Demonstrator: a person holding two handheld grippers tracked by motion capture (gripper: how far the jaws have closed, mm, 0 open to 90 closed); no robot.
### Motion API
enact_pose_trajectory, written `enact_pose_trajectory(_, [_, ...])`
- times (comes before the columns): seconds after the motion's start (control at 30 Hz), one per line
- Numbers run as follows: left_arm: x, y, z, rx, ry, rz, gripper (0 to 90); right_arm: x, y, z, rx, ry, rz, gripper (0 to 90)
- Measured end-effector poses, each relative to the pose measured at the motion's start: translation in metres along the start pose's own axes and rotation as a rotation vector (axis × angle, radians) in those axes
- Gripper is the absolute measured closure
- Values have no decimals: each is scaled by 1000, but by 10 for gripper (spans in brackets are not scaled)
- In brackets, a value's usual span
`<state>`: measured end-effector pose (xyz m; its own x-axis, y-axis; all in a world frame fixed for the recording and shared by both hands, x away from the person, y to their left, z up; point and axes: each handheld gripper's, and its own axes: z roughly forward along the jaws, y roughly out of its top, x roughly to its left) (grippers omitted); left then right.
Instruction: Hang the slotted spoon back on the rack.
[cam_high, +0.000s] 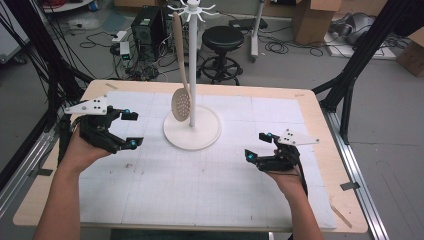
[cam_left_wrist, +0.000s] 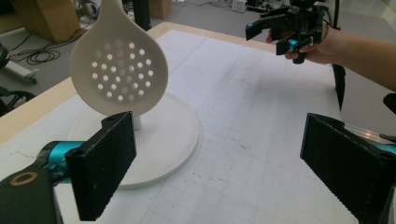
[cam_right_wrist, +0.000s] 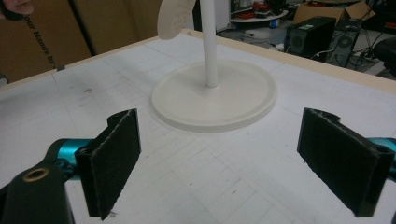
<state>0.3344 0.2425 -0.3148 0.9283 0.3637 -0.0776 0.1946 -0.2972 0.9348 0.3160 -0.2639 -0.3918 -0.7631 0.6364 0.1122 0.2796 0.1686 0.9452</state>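
A white stand (cam_high: 192, 60) with a round base (cam_high: 192, 134) rises mid-table. From a hook at its top hangs a cream slotted spoon (cam_high: 181, 102), its perforated bowl just above the base; the left gripper view has the bowl (cam_left_wrist: 119, 73) close ahead, and the right gripper view catches its edge (cam_right_wrist: 173, 17) beside the pole (cam_right_wrist: 209, 44). My left gripper (cam_high: 132, 129) is left of the base, open and empty (cam_left_wrist: 219, 163). My right gripper (cam_high: 260, 145) is right of the base, also open and empty (cam_right_wrist: 219, 163).
The table carries a white gridded mat (cam_high: 200, 180) with a wooden border (cam_high: 320, 120). A wooden stick (cam_high: 342, 216) lies at the front right corner. Behind the table are a black stool (cam_high: 222, 45), a computer case (cam_high: 148, 25), cables and cardboard boxes (cam_high: 311, 20).
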Motion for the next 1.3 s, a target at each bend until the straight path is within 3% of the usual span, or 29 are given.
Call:
enact_pose_trajectory(0.17, [-7,-17,3,-14,3,-5,70,-2,-1,1,4,4,6,124])
enact_pose_trajectory(0.33, [-6,-32,4,-26,14,-23,47,-4,-2,2,7,6,10,124])
enact_pose_trajectory(0.5, [-11,-35,-4,-71,-1,-9,17,-4,-2,1,8,1,10,123])
enact_pose_trajectory(0.8, [-11,-48,-7,-54,31,-23,17,-1,-1,5,17,5,-1,123])
enact_pose_trajectory(0.97, [-9,-51,-12,-72,49,-32,16,-2,-2,8,24,10,-10,124])
enact_pose_trajectory(1.3, [-9,-52,-11,-71,42,-38,16,-2,-2,8,28,10,-3,123])
